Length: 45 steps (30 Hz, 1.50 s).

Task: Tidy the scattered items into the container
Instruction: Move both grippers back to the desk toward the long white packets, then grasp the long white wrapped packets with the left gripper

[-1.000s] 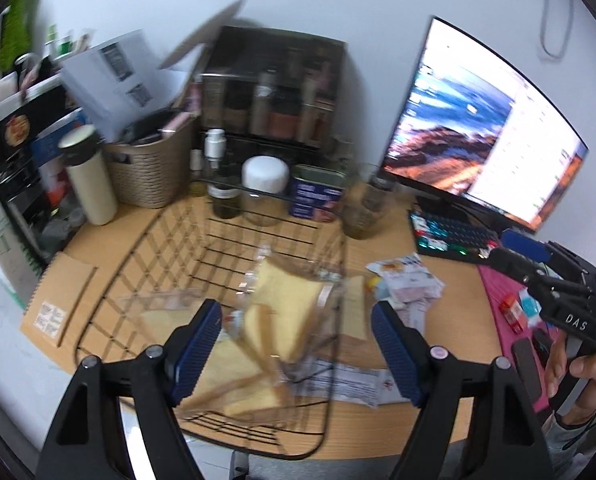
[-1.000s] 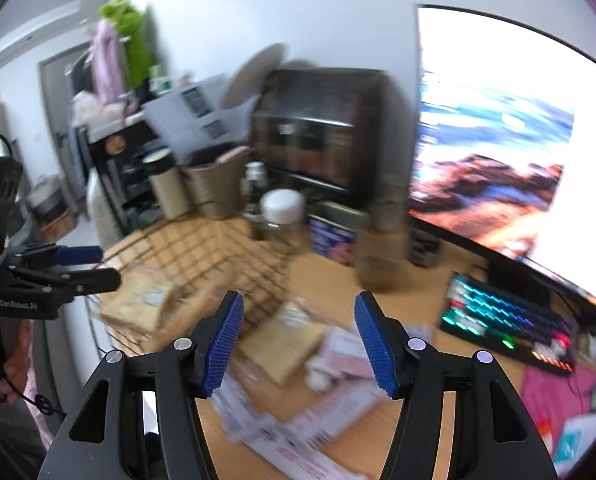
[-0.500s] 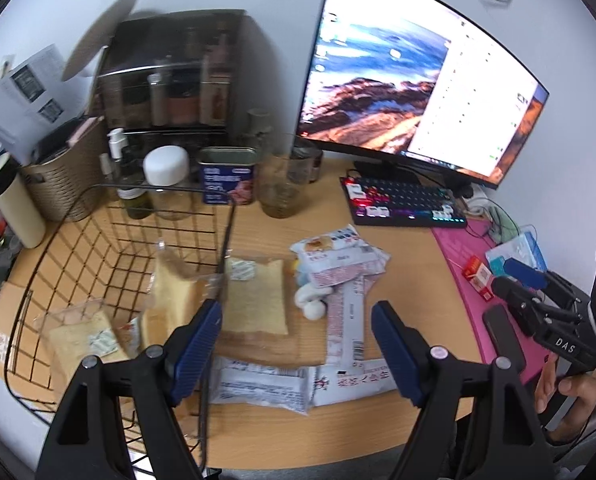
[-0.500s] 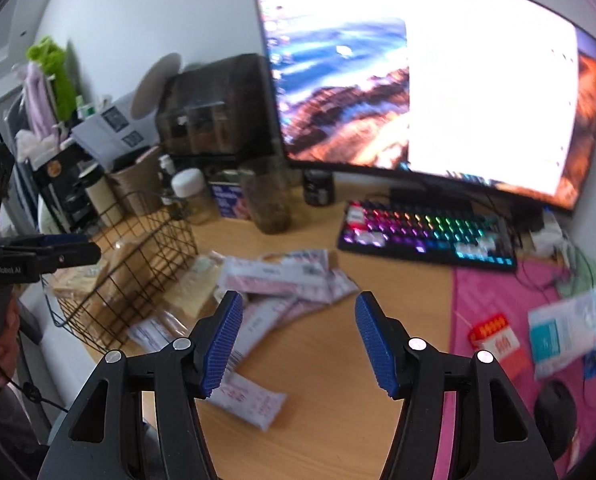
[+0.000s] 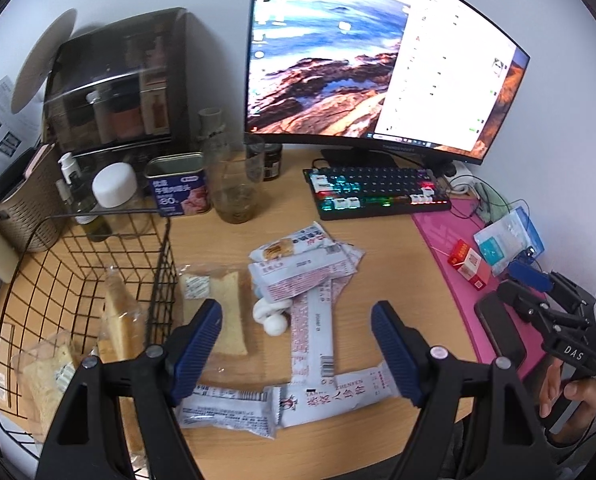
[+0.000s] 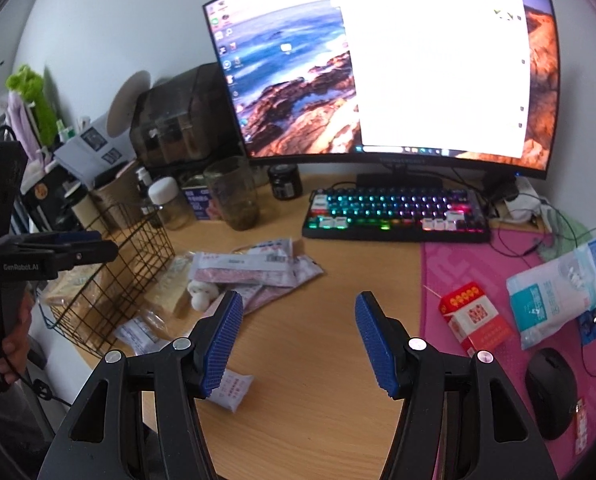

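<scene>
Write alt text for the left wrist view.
The open left tool hovers empty above white snack packets and a bagged bread slice scattered on a wooden desk. A black wire basket on the left holds bagged bread; a monitor and keyboard stand behind.

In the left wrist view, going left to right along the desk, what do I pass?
Wire basket → bagged bread slice → pile of snack packets → red box → right gripper.
</scene>
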Tool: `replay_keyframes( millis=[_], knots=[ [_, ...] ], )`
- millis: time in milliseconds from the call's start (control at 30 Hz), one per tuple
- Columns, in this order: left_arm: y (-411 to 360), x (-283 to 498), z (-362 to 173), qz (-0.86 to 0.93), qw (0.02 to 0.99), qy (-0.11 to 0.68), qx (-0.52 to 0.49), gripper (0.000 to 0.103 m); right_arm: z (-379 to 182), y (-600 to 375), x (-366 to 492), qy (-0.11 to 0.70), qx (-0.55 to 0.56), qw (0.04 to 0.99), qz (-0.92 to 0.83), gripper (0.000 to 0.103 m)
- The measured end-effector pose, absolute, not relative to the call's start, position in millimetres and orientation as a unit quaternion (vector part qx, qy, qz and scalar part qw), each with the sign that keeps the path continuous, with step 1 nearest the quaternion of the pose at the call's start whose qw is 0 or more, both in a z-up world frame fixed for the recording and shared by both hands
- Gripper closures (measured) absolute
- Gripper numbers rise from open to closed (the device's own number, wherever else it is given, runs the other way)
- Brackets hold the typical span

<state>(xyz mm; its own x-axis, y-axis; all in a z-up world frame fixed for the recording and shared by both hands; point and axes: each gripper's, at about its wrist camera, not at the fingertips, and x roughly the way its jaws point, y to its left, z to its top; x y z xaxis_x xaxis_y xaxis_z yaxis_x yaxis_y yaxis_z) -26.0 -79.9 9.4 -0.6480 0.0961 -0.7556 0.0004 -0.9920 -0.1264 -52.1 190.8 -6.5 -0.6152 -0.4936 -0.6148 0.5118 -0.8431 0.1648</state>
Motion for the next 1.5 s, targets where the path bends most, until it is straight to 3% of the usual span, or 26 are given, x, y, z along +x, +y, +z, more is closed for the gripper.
replay_keyframes(
  millis=[1100,1500],
  knots=[
    [-79,-26,3,0.904,0.023,-0.051,-0.425,0.023,-8,192,-54,0.009,0.341,0.284,-0.896,0.043],
    [-70,-77,-51,0.875,0.033,0.002,-0.483,0.023,-12,188,-54,0.012,0.346,0.287,-0.893,0.043]
  ],
)
